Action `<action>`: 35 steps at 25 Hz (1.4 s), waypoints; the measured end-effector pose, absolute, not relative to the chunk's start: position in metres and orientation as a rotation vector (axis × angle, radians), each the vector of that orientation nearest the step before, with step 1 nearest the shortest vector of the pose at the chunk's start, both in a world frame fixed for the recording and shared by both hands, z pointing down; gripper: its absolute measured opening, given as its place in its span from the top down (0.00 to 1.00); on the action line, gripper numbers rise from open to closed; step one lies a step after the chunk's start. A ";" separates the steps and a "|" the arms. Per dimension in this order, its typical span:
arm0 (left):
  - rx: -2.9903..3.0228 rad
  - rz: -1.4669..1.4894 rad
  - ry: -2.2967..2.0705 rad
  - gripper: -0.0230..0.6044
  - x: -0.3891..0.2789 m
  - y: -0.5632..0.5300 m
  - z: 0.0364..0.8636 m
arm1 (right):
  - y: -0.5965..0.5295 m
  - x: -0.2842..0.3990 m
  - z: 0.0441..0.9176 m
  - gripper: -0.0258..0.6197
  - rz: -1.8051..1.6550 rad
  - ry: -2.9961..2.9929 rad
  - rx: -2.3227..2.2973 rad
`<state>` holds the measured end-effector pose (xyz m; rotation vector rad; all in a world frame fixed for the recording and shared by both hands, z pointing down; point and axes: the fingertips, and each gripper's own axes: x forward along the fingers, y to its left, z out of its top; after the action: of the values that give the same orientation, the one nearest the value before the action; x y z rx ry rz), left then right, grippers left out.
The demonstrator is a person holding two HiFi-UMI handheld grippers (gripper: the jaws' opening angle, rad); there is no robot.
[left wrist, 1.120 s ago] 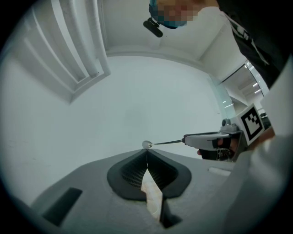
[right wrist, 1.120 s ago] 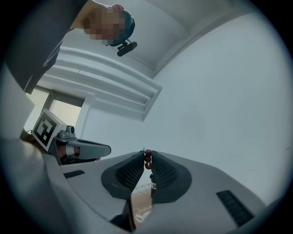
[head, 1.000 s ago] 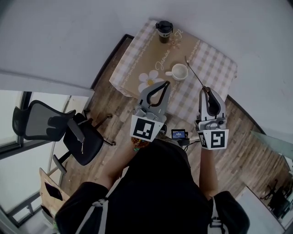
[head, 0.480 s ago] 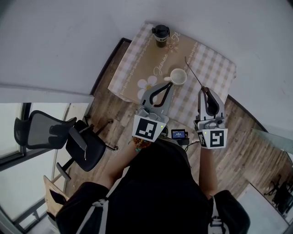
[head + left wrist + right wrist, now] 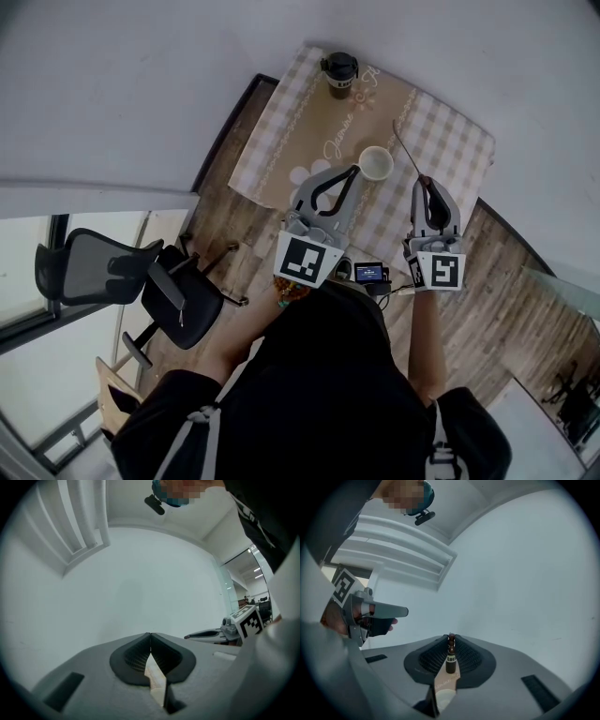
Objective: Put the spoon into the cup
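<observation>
Spoon (image 5: 408, 148) sticks forward out of your right gripper (image 5: 427, 181), whose jaws are clamped on its near end. Its long axis runs away from you, slightly left, above the worktop (image 5: 448, 141). The cup (image 5: 377, 162) stands just left of that line, short of the spoon's far tip. Your left gripper (image 5: 353, 172), jaws closed on nothing, now reaches the cup's side; half a second ago it stopped short.

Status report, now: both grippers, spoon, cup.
Left gripper shut, empty, by the handle of the cup. Right gripper shut on the spoon, spoon outside the cup, to its right. Bottle stands clear, far side.
</observation>
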<state>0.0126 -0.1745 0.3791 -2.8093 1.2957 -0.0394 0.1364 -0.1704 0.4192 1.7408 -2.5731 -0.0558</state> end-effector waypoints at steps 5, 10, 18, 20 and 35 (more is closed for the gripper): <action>-2.814 -0.054 1.320 0.94 0.007 -0.180 0.386 | -0.182 0.136 0.460 0.89 0.015 -2.510 1.727; -2.818 -0.074 1.343 0.94 0.002 -0.181 0.391 | -0.189 0.134 0.508 0.89 0.125 -2.450 1.674; -2.808 -0.071 1.392 0.94 -0.012 -0.177 0.394 | -0.192 0.136 0.567 0.90 0.270 -2.379 1.628; -2.809 -0.066 1.400 0.94 -0.013 -0.177 0.396 | -0.193 0.135 0.581 0.90 0.291 -2.366 1.607; -2.790 -0.070 1.445 0.94 -0.021 -0.170 0.396 | -0.199 0.129 0.658 0.89 0.459 -2.258 1.483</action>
<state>-0.0206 -0.1701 0.3959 -2.7900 1.4455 -0.0696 0.1294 -0.1986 0.6584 1.4833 -2.2579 0.4590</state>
